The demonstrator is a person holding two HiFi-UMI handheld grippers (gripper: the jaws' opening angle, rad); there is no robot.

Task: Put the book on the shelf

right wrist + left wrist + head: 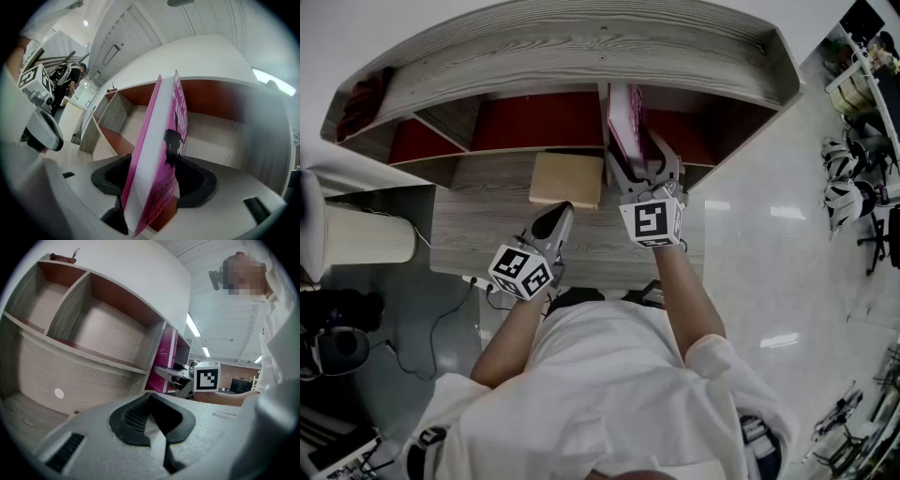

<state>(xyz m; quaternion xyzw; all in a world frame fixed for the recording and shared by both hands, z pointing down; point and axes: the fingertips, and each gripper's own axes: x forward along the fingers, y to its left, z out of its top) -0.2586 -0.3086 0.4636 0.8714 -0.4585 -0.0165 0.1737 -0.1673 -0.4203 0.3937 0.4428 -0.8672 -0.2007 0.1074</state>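
A pink book (626, 122) stands upright on the desk at the mouth of the shelf (581, 56), next to the divider between two red-backed compartments. My right gripper (645, 169) is around its near edge. In the right gripper view the book (159, 136) stands between the wide-spread jaws of the right gripper (154, 185), and the pads do not press it. My left gripper (558, 214) hovers over the desk just below a tan book (567, 178), shut and empty. In the left gripper view the left gripper (152, 420) points at the shelf, with the pink book (164, 364) and the right gripper (187, 378) beyond.
The shelf sits on a grey wood desk (478, 230). A dark red object (361, 94) lies on the shelf's top left end. A white cylinder (366, 234) stands left of the desk. Chairs and gear (848, 183) are far right on the glossy floor.
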